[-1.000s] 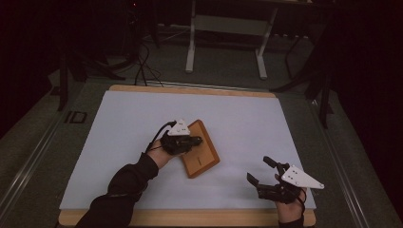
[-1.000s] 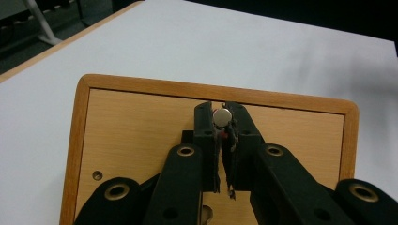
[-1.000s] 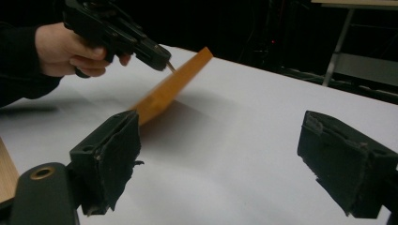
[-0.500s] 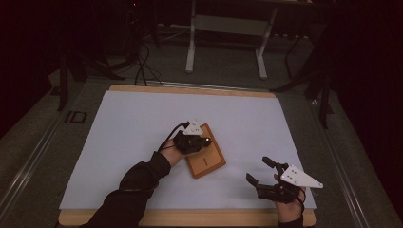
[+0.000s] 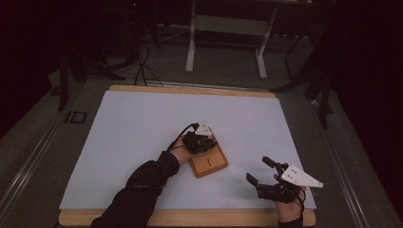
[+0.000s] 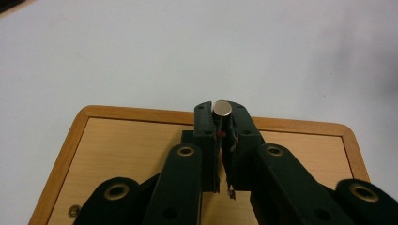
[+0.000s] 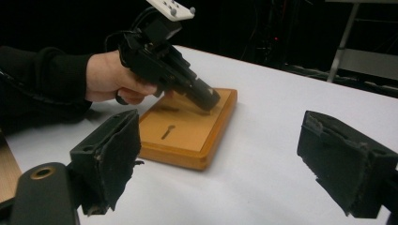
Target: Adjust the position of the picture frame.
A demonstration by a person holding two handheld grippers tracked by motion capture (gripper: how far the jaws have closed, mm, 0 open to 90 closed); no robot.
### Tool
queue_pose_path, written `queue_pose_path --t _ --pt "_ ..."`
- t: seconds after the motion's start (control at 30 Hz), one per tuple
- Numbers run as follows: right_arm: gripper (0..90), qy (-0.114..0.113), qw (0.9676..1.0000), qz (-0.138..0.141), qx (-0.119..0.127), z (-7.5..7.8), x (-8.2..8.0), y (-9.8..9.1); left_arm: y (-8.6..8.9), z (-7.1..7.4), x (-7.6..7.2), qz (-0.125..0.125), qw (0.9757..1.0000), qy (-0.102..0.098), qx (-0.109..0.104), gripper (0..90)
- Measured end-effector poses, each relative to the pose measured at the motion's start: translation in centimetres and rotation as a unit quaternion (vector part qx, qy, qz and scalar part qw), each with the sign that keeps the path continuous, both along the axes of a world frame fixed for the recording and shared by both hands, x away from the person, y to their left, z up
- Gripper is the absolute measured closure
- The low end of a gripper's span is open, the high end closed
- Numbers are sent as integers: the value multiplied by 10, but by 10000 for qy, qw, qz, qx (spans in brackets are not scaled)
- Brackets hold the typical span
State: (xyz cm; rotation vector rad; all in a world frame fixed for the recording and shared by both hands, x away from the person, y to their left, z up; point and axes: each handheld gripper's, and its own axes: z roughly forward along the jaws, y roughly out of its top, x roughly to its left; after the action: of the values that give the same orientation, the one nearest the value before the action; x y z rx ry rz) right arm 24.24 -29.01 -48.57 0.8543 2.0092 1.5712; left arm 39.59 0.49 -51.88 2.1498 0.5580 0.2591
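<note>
White table [image 5: 142,123] carries a stiff wooden block [image 5: 211,164]; left gripper [image 6: 221,123] pinches a small, slippery metal disc [image 6: 222,108] edgewise; right gripper [image 7: 220,154] gapes empty.

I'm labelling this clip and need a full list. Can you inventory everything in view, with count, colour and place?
wooden board: one, orange-brown with a small dark slot, on the sheet just right of centre.
metal disc: one, silvery, pinched at the tips of the left gripper's jaws, over the board's far edge.
white sheet: one, covering most of the table top.
table: one, light wood rim showing around the sheet.
metal stand: one, pale grey, on the floor beyond the table.
left gripper: one, black, shut on the disc, above the board.
right gripper: one, black, jaws wide apart, near the table's front right corner.
sleeve: one, dark, on the left forearm.
</note>
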Motion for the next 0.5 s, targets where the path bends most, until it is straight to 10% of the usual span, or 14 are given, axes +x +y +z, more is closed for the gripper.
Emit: queue_pose_path --t 0.5 --pt "132 7 10000 12 -16 -1 0 0 -2 -4 1 -27 10000 -28 -18 848"
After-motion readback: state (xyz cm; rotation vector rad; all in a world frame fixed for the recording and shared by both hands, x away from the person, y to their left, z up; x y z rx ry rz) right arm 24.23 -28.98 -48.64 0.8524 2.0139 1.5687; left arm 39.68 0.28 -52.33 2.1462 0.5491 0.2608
